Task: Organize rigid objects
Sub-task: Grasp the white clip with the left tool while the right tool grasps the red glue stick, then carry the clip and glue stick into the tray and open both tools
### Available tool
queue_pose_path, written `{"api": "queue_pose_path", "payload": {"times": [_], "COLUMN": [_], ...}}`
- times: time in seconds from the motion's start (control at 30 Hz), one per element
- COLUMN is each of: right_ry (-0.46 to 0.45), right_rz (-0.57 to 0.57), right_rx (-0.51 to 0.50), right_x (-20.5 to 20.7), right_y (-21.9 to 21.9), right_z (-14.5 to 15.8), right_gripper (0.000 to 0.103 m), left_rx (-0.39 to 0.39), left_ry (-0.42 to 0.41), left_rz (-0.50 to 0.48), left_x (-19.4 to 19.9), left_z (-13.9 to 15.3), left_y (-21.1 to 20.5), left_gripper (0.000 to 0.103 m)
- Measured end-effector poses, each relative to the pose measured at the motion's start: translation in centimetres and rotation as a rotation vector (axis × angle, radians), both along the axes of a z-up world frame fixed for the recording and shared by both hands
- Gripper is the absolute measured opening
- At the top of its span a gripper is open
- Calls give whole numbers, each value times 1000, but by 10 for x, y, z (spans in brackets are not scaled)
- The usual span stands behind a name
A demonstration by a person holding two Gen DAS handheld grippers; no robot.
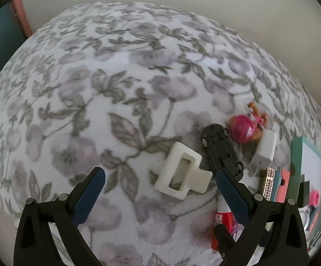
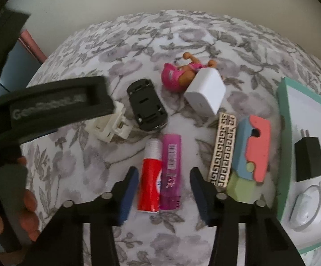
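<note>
- Left wrist view: showed the left gripper (image 1: 160,174) with fingers spread wide and empty, low over a white clip (image 1: 182,173).
- Showed a black car (image 1: 220,148), a doll (image 1: 247,126) and a white charger (image 1: 264,153) loose just beyond the clip, all outside the tray (image 1: 295,166) at the right edge.
- Lay on a floral cover (image 1: 93,88), soft and bare to the left, with a plain pale wall (image 1: 204,0) behind.
- Right wrist view: showed the right gripper (image 2: 164,173) with fingers released and not pressing, set either side of a red tube (image 2: 150,184) and a purple lighter (image 2: 171,173) lying side by side.
- Showed a patterned barrette (image 2: 223,148) and a foam block (image 2: 253,148) near the tray's teal rim, not yet inside.
- Held a black plug (image 2: 309,159) and a few small things already in the tray.
- Looked early to midway: most items left to sort.
</note>
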State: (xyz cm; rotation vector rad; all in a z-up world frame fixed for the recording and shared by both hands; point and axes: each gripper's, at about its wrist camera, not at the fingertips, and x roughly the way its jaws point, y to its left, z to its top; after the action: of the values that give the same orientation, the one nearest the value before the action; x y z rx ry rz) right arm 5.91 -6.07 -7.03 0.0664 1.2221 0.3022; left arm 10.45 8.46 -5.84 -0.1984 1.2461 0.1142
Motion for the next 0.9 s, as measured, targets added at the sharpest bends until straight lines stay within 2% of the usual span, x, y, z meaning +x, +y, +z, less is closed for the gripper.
{"api": "queue_pose_path", "payload": {"times": [0.13,0.23,0.33,0.37,0.4,0.43,0.7,0.9], "right_ry": [-4,-7,-11,-15,-15,-9,-3,11], "right_rz": [27,33,39,45,53,58,57,13], "right_rx": [-14,-18,-21,-16,-1,2,27,89], "right_x": [-1,-2,-2,-2,-3,-3,-4,-3], "right_y": [7,7,8,9,10,11,7,-9], "right_z": [-2,-1,0,1,1,1,1,8], "right_gripper": [41,40,36,26,20,20,20,20], "left_rx": [13,37,27,21,2,-7,-14,1], "left_ry": [14,23,38,42,51,56,42,-48], "left_rz": [-30,-51,-76,-79,-83,-82,-35,-10], "left_x": [3,5,5,4,4,4,-3,-11], "left_z": [-7,-11,-16,-18,-20,-22,-14,22], "left_y": [-7,-10,-14,-15,-15,-15,-3,8], "left_gripper": [97,83,70,61,56,53,53,53]}}
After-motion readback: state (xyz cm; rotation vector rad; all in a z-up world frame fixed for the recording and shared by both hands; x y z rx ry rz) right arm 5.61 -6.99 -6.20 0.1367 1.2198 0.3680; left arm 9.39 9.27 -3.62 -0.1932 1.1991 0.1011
